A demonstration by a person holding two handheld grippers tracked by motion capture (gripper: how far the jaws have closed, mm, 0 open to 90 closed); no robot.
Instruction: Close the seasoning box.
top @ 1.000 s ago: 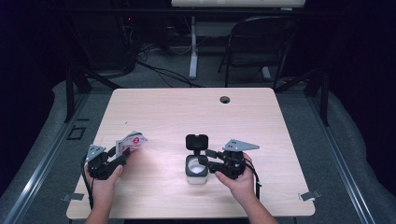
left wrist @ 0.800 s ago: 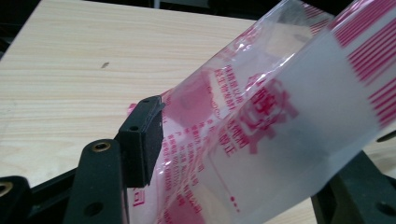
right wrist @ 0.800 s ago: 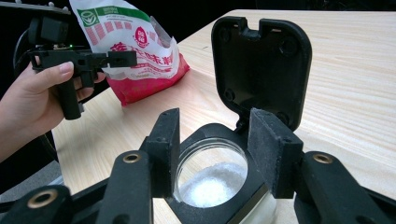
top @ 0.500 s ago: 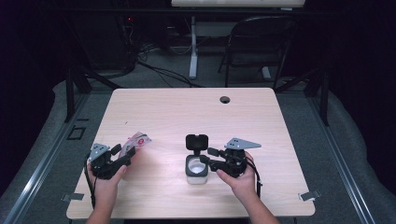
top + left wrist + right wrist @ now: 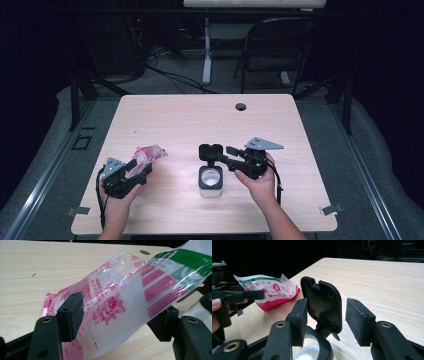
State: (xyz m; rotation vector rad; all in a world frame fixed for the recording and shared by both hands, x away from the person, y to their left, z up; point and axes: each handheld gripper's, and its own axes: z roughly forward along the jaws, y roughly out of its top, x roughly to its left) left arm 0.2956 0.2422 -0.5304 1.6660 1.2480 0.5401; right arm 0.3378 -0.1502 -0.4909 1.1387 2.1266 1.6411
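A red, white and green plastic packet (image 5: 149, 155) (image 5: 130, 290) lies tilted, its low end on the table and its top end raised. My left gripper (image 5: 139, 170) (image 5: 117, 320) has the packet between its jaws. They have just been opening and stand apart, and the left pad (image 5: 72, 315) is not pressing it. A small white container (image 5: 211, 182) (image 5: 312, 347) holds white powder, and its black flip lid (image 5: 210, 151) (image 5: 323, 302) stands upright. My right gripper (image 5: 225, 155) (image 5: 328, 320) frames that lid. Its jaws have just been closing a little, with a gap still showing at the right pad (image 5: 358, 320).
The wooden table (image 5: 190, 120) has a round cable hole (image 5: 241, 106) near its far edge. A folding chair (image 5: 280, 45) and cables stand on the floor behind it. The person's hands come in over the near edge.
My left gripper has shifted slightly right, toward the container, and the packet has come with it. The right gripper has stayed at the lid.
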